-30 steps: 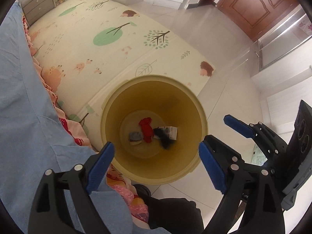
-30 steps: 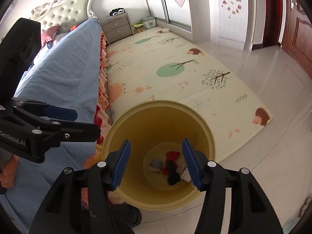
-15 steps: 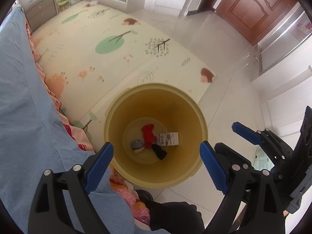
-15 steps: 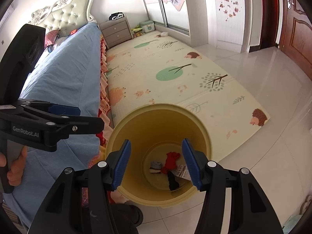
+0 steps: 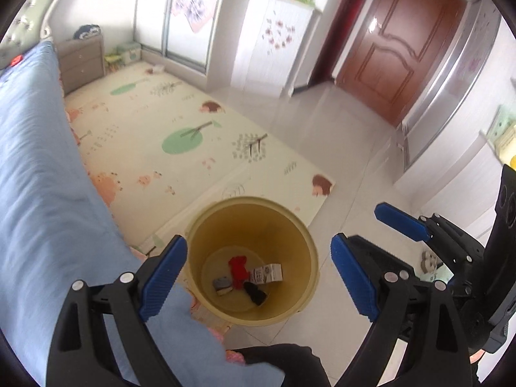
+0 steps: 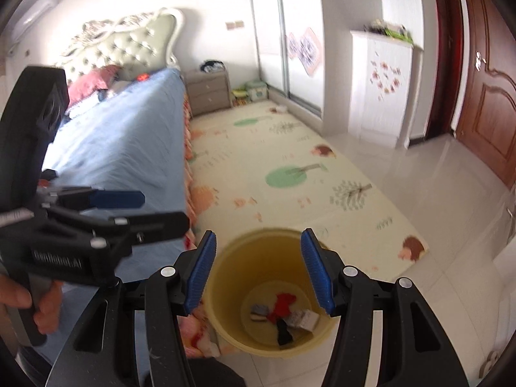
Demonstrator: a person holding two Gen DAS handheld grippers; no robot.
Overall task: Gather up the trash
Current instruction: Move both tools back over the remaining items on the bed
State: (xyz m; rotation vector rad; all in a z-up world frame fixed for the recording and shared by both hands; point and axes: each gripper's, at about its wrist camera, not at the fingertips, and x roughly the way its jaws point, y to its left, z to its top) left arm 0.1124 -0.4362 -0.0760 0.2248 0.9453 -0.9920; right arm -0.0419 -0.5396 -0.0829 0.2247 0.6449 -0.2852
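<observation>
a: where does the trash sit from the left gripper point(image 5: 258, 271)?

b: straight ahead and below it. the yellow bin point(image 5: 200, 242) stands on the floor between the spread fingers in the left wrist view, and the trash lies on its bottom: a red scrap point(image 5: 238, 267), a small white carton point(image 5: 267, 272), a grey piece point(image 5: 222, 283) and a dark piece point(image 5: 256, 293).

a: is either tool holding anything?

b: no. the left one is released wide with nothing between its pads. the right gripper point(image 6: 258, 277) is parted about halfway, also empty; the bin only shows through its gap from above.

a: which is nearer the bin?

b: hard to call. both hang over it, side by side, the bed point(image 5: 38, 177) to the left of the left one. in the right wrist view the bin rim point(image 6: 225, 258) sits just under the pads, so i'd judge the right slightly nearer.

a: long axis of anything?

b: the carton lies roughly across the left fingers' line. for the next piece, i see none outside the bin in these views, so the coming move is likely a turn away from it.
</observation>
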